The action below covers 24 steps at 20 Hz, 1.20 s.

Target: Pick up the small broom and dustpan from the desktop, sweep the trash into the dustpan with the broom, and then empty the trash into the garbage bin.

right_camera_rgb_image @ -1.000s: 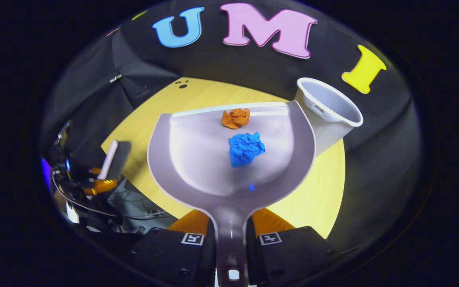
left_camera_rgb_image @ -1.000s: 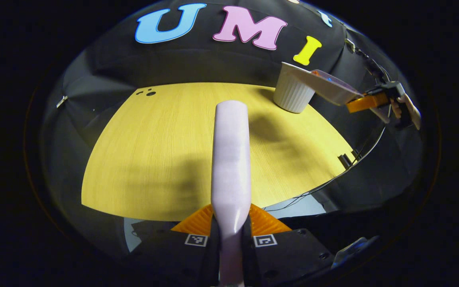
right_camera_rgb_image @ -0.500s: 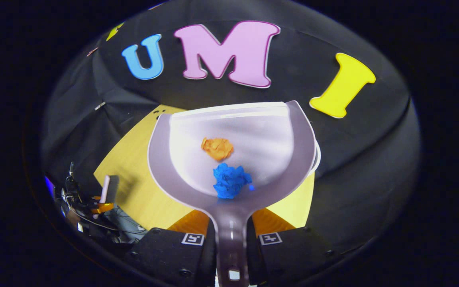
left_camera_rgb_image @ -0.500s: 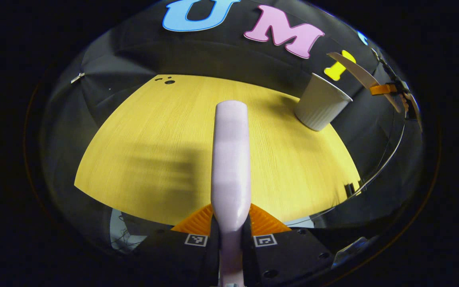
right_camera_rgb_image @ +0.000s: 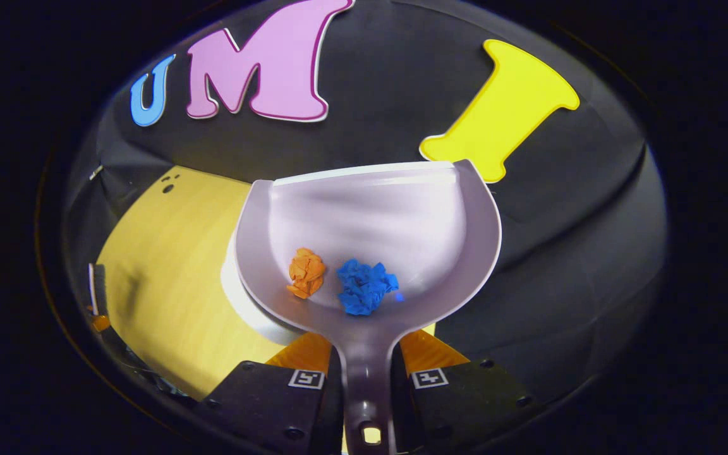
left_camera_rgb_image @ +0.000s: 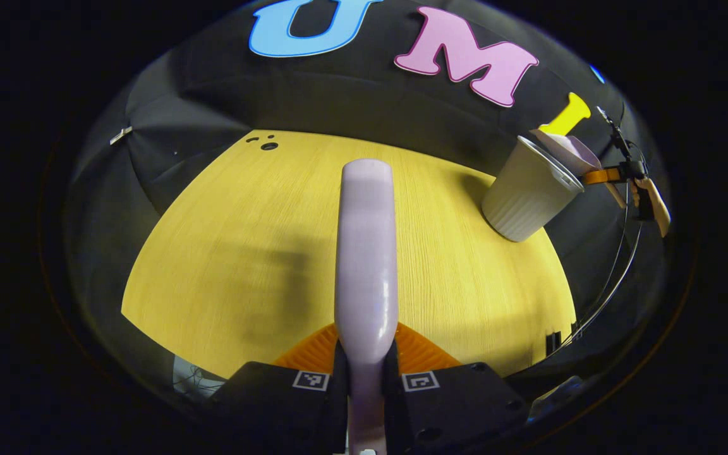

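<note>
Step in hand, as I read it: emptying. Sweeping looks done, since both trash bits are already in the pan.

Left tool (left_camera_rgb_image: 364,379), in left gripper view: fingers clamped on the pale lilac plastic handle of the small broom (left_camera_rgb_image: 366,253), which sticks out fwd over the yellow wood-grain counter (left_camera_rgb_image: 231,253). Bristles not visible. Broom looks idle.

Further right in that view, the ribbed grey-white plastic garbage bin (left_camera_rgb_image: 525,196) stands near the counter's far right edge. The other tool's pan sits at its rim, tipped over the mouth; can't tell if it touches.

Right tool (right_camera_rgb_image: 366,379), in right gripper view: clamped on the stem of the pale lilac plastic dustpan (right_camera_rgb_image: 376,208). Inside it, low toward the handle end: crumpled orange paper ball (right_camera_rgb_image: 306,272) on the left, crumpled blue paper ball (right_camera_rgb_image: 366,287) just beside it on the right. White bin rim peeks out under pan's left side.

Bin contents: can't see inside.

Next move, my guess: tip pan's front lip down over the bin so both balls slide out. Risk: a ball rolls off past the rim.
</note>
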{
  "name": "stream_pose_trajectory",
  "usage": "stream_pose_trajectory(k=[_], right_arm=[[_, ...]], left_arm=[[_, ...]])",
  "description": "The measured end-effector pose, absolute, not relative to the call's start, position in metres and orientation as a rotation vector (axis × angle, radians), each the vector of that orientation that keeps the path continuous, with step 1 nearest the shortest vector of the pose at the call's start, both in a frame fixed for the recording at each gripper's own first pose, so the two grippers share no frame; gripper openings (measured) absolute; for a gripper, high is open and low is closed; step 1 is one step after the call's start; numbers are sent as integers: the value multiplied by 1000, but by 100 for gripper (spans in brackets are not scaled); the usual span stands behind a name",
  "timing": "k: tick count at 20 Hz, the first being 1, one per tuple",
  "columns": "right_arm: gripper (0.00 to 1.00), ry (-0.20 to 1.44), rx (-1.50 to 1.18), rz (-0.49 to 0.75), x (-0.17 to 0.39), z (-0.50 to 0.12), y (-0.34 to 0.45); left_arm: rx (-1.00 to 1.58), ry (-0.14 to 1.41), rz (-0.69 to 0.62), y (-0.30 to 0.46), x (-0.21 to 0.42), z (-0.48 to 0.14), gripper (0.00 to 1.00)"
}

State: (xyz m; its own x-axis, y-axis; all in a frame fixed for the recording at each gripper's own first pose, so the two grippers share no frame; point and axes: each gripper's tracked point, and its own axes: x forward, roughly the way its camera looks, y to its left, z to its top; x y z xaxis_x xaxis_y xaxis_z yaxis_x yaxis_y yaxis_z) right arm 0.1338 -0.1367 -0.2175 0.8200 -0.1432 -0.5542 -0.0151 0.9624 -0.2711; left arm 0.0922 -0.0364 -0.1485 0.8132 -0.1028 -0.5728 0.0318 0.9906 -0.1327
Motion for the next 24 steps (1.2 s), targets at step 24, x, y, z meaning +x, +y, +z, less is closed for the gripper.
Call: stream_pose_trajectory(k=[24], right_arm=[[39, 441, -1365, -136, 133, -184, -148]], left_arm=[[-169, 691, -2, -8, 69, -177, 28]])
